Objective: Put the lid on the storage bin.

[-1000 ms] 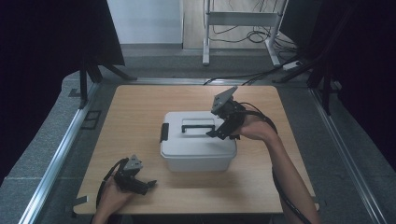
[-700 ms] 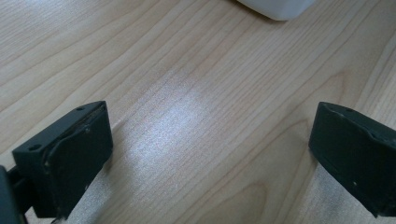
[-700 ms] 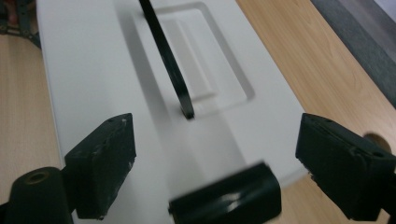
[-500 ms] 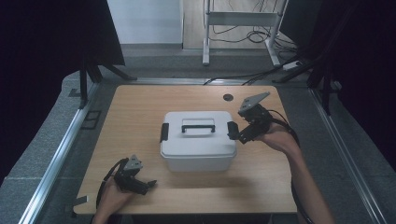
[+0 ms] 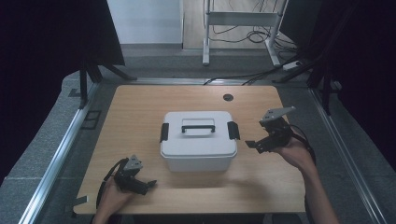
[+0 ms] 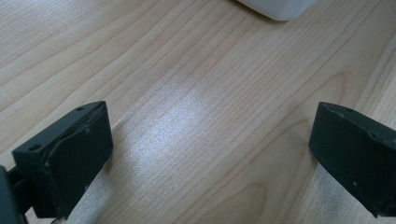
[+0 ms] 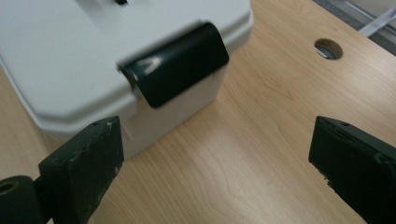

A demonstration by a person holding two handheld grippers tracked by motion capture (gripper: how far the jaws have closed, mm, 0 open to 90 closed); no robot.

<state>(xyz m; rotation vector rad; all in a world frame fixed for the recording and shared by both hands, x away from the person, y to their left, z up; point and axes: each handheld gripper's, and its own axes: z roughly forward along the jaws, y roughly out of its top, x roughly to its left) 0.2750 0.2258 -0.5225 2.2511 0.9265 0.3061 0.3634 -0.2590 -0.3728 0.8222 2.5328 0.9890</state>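
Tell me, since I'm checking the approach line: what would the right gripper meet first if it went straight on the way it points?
Probably the black latch on the white box's near end; the right gripper, jaws open, points at it, with nothing between.

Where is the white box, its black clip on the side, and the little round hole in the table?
white box (image 5: pixel 198 140), high view, on its lid.
black clip (image 7: pixel 175 70), right gripper view, middle of the latch.
round hole (image 5: pixel 228 97), high view, its dark centre.

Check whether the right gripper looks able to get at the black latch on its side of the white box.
Probably yes: the right gripper is open beside the black latch, with bare table between them.
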